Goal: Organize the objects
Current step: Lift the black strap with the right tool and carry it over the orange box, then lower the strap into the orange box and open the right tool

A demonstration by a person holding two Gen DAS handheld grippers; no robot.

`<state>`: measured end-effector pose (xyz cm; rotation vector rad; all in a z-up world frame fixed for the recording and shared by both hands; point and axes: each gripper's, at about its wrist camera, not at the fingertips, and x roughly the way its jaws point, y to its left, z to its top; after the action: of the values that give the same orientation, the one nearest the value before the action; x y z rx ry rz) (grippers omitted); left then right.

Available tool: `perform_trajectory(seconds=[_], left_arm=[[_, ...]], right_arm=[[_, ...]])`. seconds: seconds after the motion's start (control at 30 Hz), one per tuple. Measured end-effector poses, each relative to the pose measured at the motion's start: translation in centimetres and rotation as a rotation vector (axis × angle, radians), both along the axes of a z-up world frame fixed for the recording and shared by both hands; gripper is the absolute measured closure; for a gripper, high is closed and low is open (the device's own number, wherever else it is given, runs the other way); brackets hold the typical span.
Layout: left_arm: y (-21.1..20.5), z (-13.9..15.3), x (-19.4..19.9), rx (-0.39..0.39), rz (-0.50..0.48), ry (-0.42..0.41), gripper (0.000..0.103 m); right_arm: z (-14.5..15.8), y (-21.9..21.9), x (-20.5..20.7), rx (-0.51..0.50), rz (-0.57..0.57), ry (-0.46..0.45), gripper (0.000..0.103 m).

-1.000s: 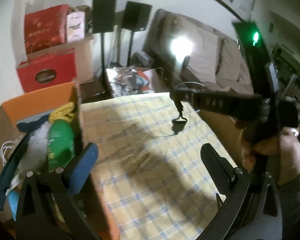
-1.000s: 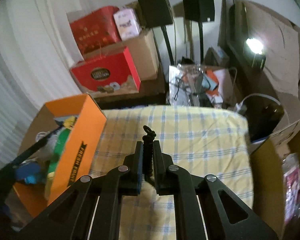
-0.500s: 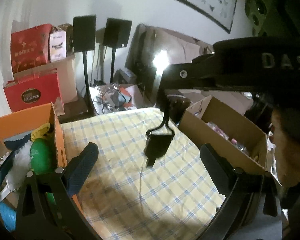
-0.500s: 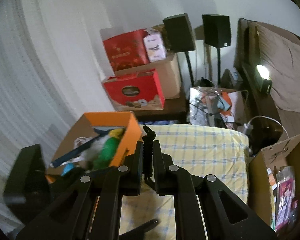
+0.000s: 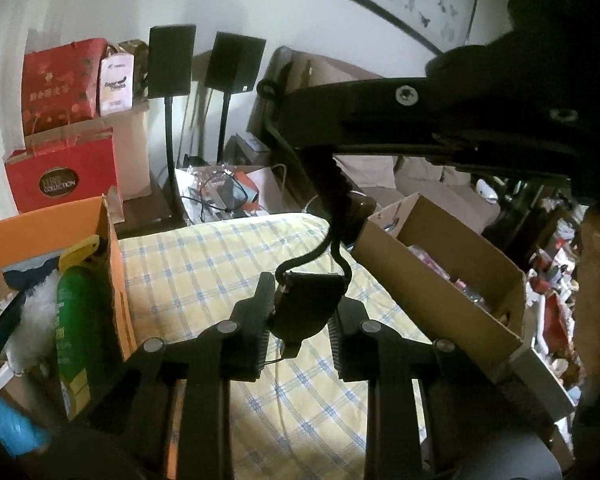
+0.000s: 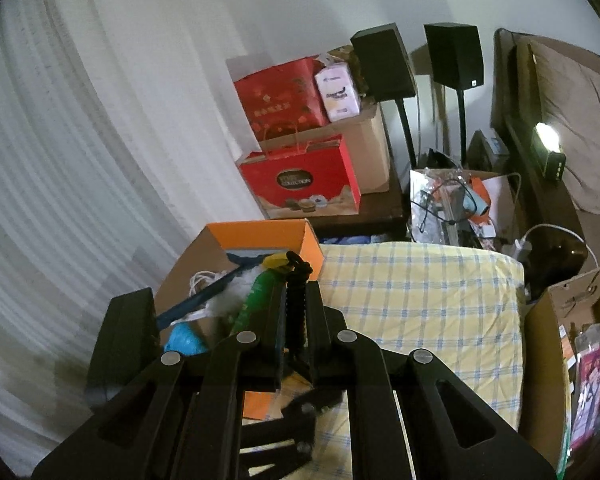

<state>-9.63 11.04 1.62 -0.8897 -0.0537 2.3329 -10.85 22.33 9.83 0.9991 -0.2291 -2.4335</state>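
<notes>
A black braided strap [image 5: 334, 184] with a black fob [image 5: 306, 308] at its lower end hangs over the yellow checked cloth [image 5: 204, 272]. My right gripper [image 6: 296, 304] is shut on the strap's upper part [image 6: 296, 300]; in the left wrist view it reaches in from the upper right [image 5: 288, 108]. My left gripper [image 5: 300, 332] is closing its jaws, and the fob sits between them with both pads against its sides. To the left stands an orange box [image 5: 112, 256] holding a green bottle [image 5: 76, 312] and a white duster.
A brown cardboard box [image 5: 440, 292] with packets stands at the cloth's right edge. Behind the table are red gift boxes [image 6: 300, 184], two black speakers on stands [image 6: 384, 60] and a pile of cables. A person's hand shows at the far right.
My left jaws went from wide open to closed in on the fob. My right gripper rose with the strap, lifting the fob off the cloth and up between the left fingers.
</notes>
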Motion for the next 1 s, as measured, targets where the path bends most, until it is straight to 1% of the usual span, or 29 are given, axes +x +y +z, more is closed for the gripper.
perform_trajectory(seconds=[0.17,0.33,0.47,0.7,0.83,1.0], left_arm=[[-0.9,0.6,0.6,-0.028,0.024,0.009,0.081],[-2.5,1.2,1.4,-0.060,0.052,0.019,0.081],[-4.2,1.6,1.8,-0.058,0.076,0.021,0.081],[-7.7,1.8,2.1,-0.049,0.127,0.002,0.081],[-9.7,1.7,2.4,-0.049,0.154,-0.011,0.081],[-13.3,1.5,2.4,-0.044,0.199,-0.019,0.081]], right_arm=[[0.3,-1.0,0.2,0.017,0.011,0.017,0.095],[0.3,-2.5,0.4,0.014,0.032,0.022,0.095],[0.3,-3.9,0.3,0.010,0.048,0.023,0.095],[0.0,-6.7,0.3,0.012,0.081,0.029,0.095],[-0.5,-8.6,0.5,0.016,0.104,0.025,0.095],[-1.7,-11.1,0.3,0.018,0.134,0.007,0.095]])
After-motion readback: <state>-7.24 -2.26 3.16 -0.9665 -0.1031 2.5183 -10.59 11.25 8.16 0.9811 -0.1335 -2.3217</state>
